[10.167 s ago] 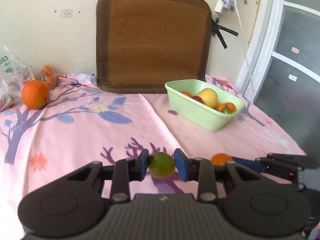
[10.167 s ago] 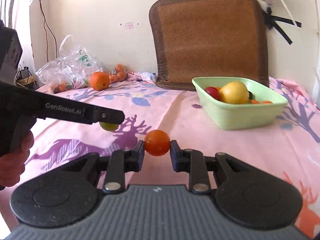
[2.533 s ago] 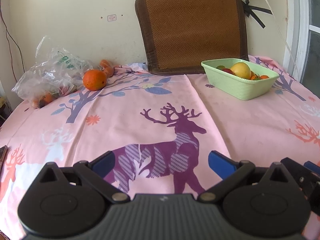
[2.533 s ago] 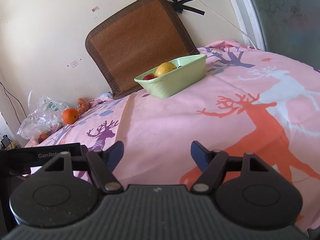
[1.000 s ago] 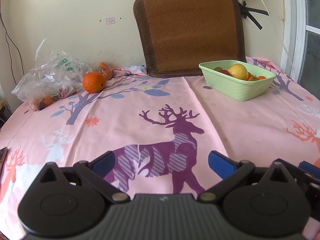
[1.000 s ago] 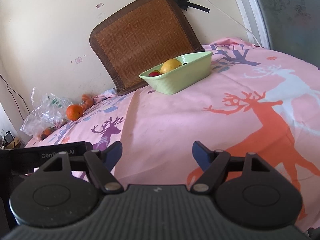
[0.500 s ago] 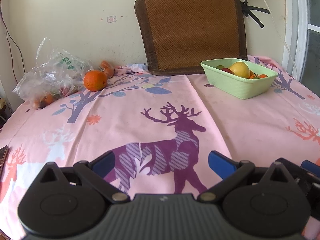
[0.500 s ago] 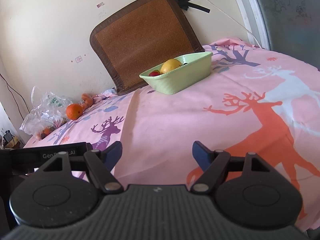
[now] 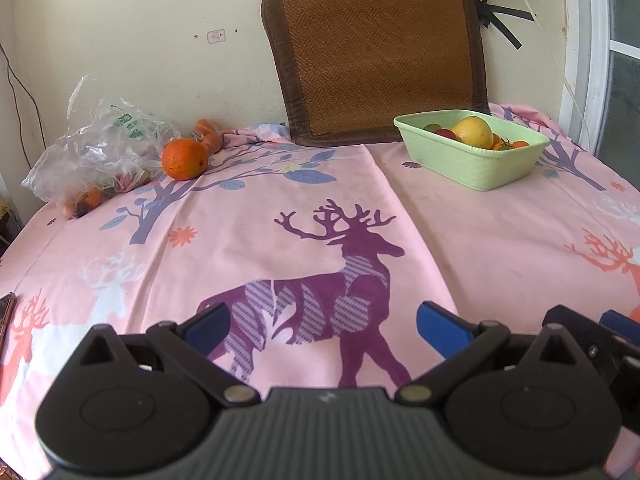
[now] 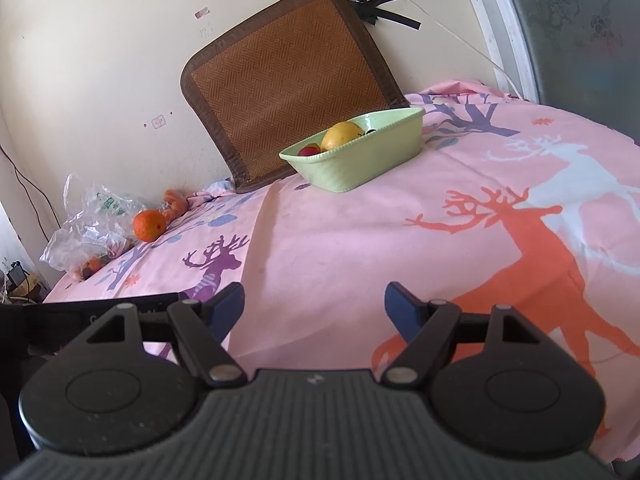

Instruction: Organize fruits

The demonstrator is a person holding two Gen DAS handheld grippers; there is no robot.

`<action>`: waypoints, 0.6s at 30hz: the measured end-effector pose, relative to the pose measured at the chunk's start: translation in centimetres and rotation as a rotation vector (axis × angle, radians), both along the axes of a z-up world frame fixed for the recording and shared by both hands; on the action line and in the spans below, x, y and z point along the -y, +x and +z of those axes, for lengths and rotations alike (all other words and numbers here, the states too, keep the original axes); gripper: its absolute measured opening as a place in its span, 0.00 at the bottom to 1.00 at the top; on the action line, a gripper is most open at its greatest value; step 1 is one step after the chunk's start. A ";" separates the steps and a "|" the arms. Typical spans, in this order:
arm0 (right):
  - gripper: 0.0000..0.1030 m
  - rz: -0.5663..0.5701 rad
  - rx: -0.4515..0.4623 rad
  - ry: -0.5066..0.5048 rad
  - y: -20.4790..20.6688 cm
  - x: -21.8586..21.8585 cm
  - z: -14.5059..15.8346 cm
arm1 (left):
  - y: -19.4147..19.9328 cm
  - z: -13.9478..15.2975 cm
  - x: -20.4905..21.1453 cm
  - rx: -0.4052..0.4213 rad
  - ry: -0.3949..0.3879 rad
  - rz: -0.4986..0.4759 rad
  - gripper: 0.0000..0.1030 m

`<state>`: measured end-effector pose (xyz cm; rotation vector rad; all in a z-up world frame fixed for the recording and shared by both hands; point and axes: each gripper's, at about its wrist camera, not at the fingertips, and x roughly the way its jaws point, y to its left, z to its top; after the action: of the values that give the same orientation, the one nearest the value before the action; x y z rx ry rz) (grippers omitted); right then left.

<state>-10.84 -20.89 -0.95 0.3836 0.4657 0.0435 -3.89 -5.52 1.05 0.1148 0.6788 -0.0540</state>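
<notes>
Both tools are low over the table here, and neither one has anything in it. The left tool [image 9: 322, 326] has its blue pads spread wide with only the purple deer print [image 9: 316, 292] showing between them. The right tool [image 10: 314, 306] is just as wide apart, nothing between its pads but pink tablecloth [image 10: 340, 248].

Over to the fruit: the pale green basin [image 9: 476, 160] sits at the far right of the table, near the woven brown mat [image 9: 380, 48] leaning on the wall. Inside it, a big yellow fruit [image 9: 474, 132], a red one [image 9: 446, 133] beside it, a green one behind, and small orange ones toward the right end.

Well apart from that, at the far left, a lone orange [image 9: 185, 159] rests on the cloth, just beside a crumpled clear plastic bag [image 9: 96, 152] with more small fruit inside. The bag carries green printing, too small and creased to read.

From the right wrist view, the left tool's black arm [image 10: 92, 314] crosses the lower left; lettering on it is mostly hidden, unreadable. A white plug and cable [image 10: 420, 4] hang on the wall above the mat.
</notes>
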 end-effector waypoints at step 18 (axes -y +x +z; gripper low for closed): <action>0.77 -0.001 0.001 0.000 0.0 -0.1 0.0 | 0.1 -0.1 0.1 -0.009 0.002 0.012 1.00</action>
<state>-10.89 -20.81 -0.96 0.3833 0.4651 0.0426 -3.80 -5.58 0.97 0.1128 0.6880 -0.0425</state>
